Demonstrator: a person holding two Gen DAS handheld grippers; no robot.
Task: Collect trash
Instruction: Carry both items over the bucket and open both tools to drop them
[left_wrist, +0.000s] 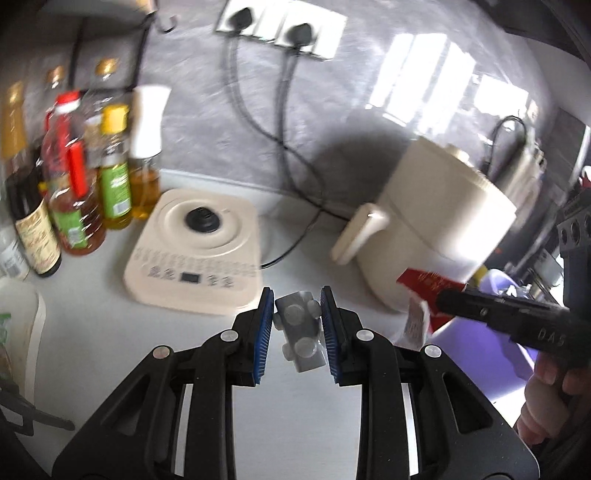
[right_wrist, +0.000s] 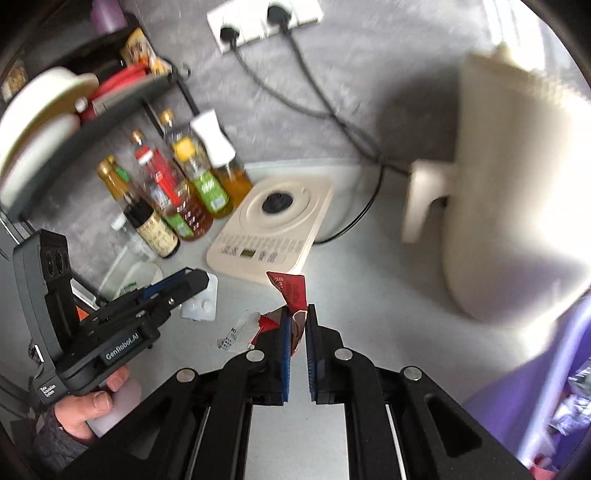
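My left gripper (left_wrist: 297, 325) is shut on a grey blister pack (left_wrist: 300, 332) and holds it above the white counter; it also shows in the right wrist view (right_wrist: 199, 295) with the pack (right_wrist: 201, 306). My right gripper (right_wrist: 298, 325) is shut on a torn red wrapper (right_wrist: 293, 291) with a white strip hanging off it (right_wrist: 236, 332). In the left wrist view the right gripper (left_wrist: 439, 302) holds the red wrapper (left_wrist: 424, 291) over the rim of a purple bin (left_wrist: 491, 350).
A cream appliance base (left_wrist: 192, 251) lies on the counter. Several oil and sauce bottles (left_wrist: 70, 192) stand at the left. A cream jug appliance (left_wrist: 436, 229) stands at the right. Black cables (left_wrist: 288, 155) run from wall sockets. A dish rack (right_wrist: 74, 99) holds plates.
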